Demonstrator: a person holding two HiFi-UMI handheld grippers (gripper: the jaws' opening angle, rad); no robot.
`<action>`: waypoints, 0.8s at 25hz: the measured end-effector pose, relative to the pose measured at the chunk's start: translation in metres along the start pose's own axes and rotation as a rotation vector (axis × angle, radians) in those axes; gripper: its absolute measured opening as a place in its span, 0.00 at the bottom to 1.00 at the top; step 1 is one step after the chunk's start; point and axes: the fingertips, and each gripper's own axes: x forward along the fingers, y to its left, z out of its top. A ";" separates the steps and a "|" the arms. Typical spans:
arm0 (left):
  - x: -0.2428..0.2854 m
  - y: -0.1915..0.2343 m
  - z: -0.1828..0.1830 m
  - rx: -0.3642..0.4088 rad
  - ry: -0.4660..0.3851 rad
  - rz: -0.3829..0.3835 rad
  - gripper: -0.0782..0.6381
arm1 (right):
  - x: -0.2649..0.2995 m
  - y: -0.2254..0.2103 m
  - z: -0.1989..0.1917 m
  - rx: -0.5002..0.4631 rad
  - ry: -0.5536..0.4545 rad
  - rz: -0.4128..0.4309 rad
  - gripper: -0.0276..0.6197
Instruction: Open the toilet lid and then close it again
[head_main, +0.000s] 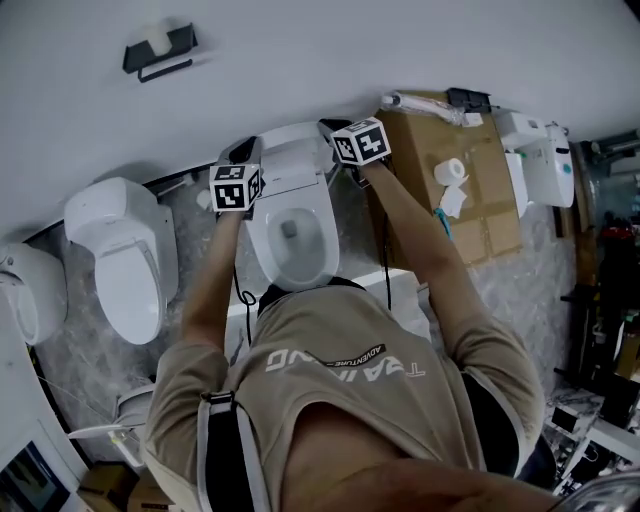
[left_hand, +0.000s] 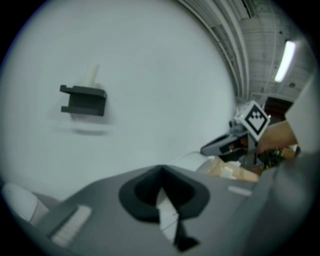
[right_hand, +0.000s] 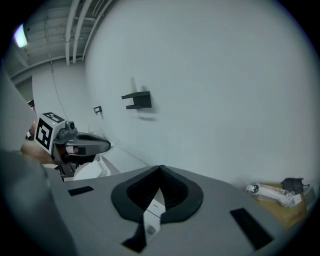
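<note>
The white toilet (head_main: 292, 262) stands straight ahead of me in the head view, its bowl showing. Its lid (head_main: 290, 160) is raised toward the wall. My left gripper (head_main: 243, 152) holds the lid's left upper edge, and my right gripper (head_main: 337, 130) holds its right upper edge. In the left gripper view the jaws (left_hand: 161, 172) are shut on a thin white sliver of lid (left_hand: 166, 211), with the right gripper (left_hand: 225, 145) off to the right. In the right gripper view the jaws (right_hand: 160, 170) pinch the same white edge (right_hand: 152, 216), and the left gripper (right_hand: 85, 145) is at the left.
A second toilet (head_main: 125, 260) stands to the left and a third fixture (head_main: 30, 290) at the far left. A cardboard box (head_main: 485, 205) carrying a paper roll (head_main: 452, 170) sits to the right. A black holder (head_main: 160, 50) hangs on the wall behind.
</note>
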 end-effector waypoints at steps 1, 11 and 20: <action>0.002 0.001 0.002 0.009 0.005 0.005 0.12 | 0.002 -0.001 0.001 -0.004 0.002 0.005 0.06; 0.032 0.025 0.021 0.018 0.022 0.041 0.12 | 0.027 -0.021 0.029 0.018 -0.024 0.037 0.06; 0.068 0.054 0.040 0.037 0.042 0.069 0.12 | 0.059 -0.044 0.056 0.017 -0.020 0.057 0.06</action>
